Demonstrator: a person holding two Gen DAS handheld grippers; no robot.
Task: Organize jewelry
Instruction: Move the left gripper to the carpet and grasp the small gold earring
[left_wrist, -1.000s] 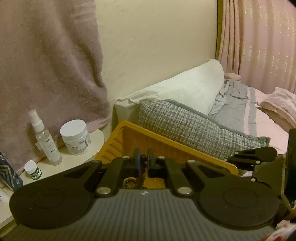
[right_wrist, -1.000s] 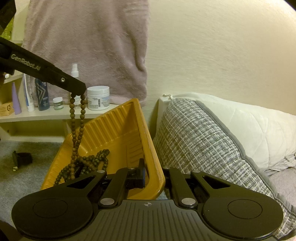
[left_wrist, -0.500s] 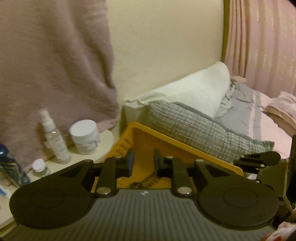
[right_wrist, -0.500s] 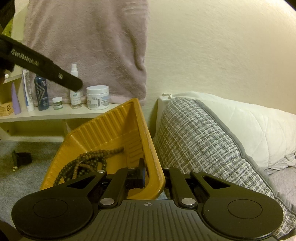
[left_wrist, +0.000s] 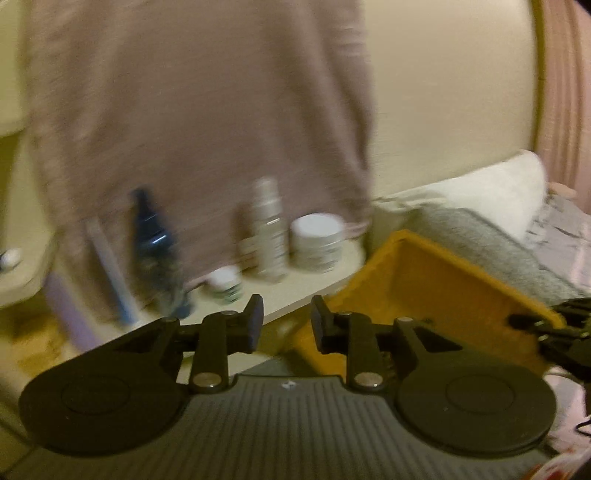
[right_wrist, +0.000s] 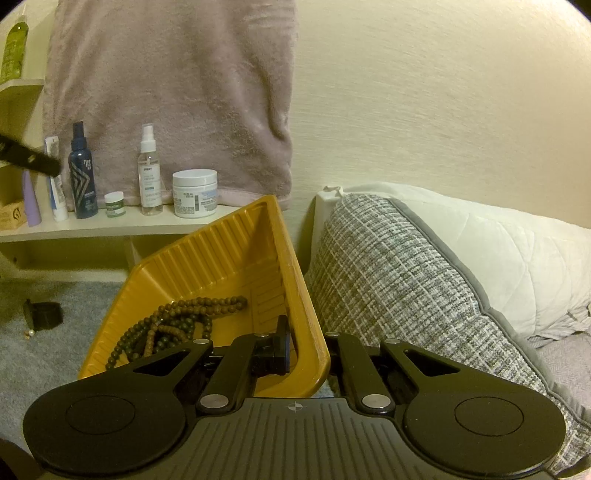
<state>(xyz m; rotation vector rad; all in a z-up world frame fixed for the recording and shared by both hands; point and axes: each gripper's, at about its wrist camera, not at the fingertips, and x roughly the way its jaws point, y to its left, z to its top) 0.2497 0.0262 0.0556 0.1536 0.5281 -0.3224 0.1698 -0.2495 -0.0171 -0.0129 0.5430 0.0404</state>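
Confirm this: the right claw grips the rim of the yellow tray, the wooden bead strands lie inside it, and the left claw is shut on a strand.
Wrong on the left claw: the left wrist view shows it open and empty. The rest holds: in the right wrist view the right claw grips the yellow tray rim, and the bead strands lie inside.

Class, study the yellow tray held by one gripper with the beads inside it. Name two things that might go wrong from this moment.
1. The right gripper pinches only the rim of the tilted yellow tray; the tray may slip or swing.
2. The wooden bead necklace lies heaped at the tray's low end and might slide out over the edge onto the carpet.
3. The open left gripper shows heavy motion blur near the shelf bottles and might knock one.
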